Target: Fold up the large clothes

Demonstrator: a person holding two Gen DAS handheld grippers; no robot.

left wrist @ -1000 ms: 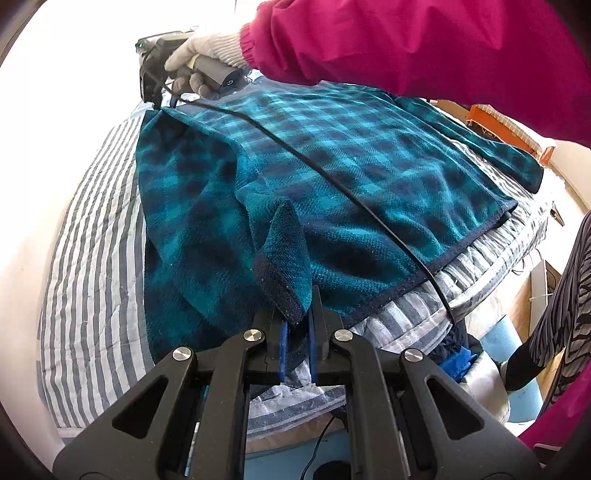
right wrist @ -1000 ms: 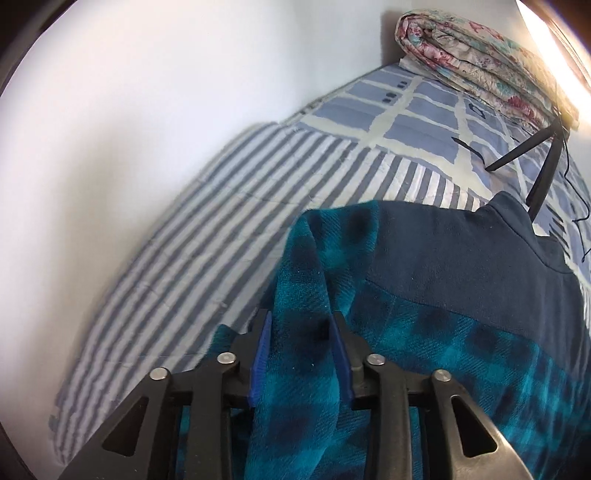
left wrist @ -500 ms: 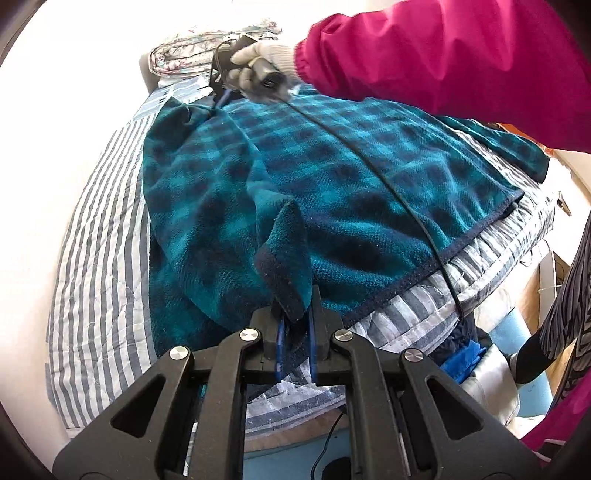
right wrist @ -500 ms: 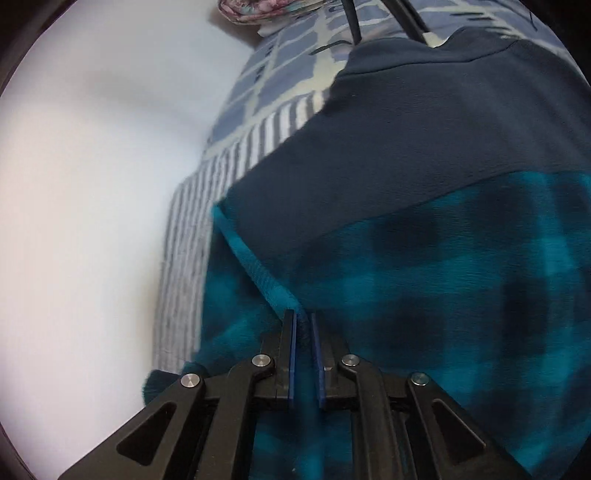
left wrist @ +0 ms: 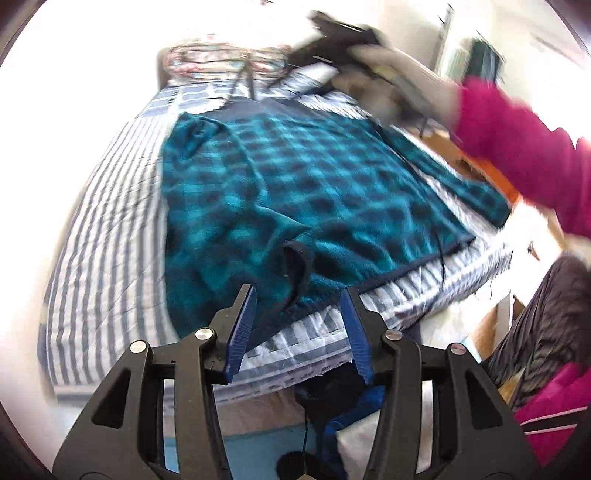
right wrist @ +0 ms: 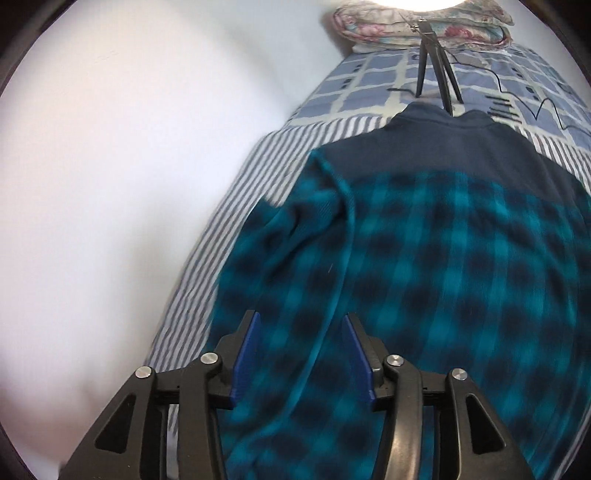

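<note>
A teal plaid fleece jacket (left wrist: 295, 177) with a navy yoke (right wrist: 443, 147) lies spread on the striped bed (left wrist: 110, 240). One sleeve is folded across the body, and its dark cuff (left wrist: 295, 258) rests just ahead of my left gripper (left wrist: 298, 295). That gripper's jaws are opening and the blue pads (left wrist: 243, 317) touch no cloth. My right gripper (right wrist: 299, 321) hovers over the plaid near the folded shoulder seam. Its jaws are also opening, with fabric below them but nothing pinched. In the left wrist view, a gloved hand (left wrist: 399, 77) carries it, blurred, at the top.
A small black tripod (right wrist: 432, 55) and a folded floral quilt (right wrist: 424, 22) sit at the head of the bed. A white wall (right wrist: 129, 184) runs along the far side. A black cable (left wrist: 439, 254) trails over the hem. A person's leg (left wrist: 546, 321) and dark blue cloth (left wrist: 343, 391) are by the near edge.
Both grippers went from pinching the jacket to open. The cuff dropped onto the body as the left gripper pulled back and up. The right gripper swung away from the shoulder fold.
</note>
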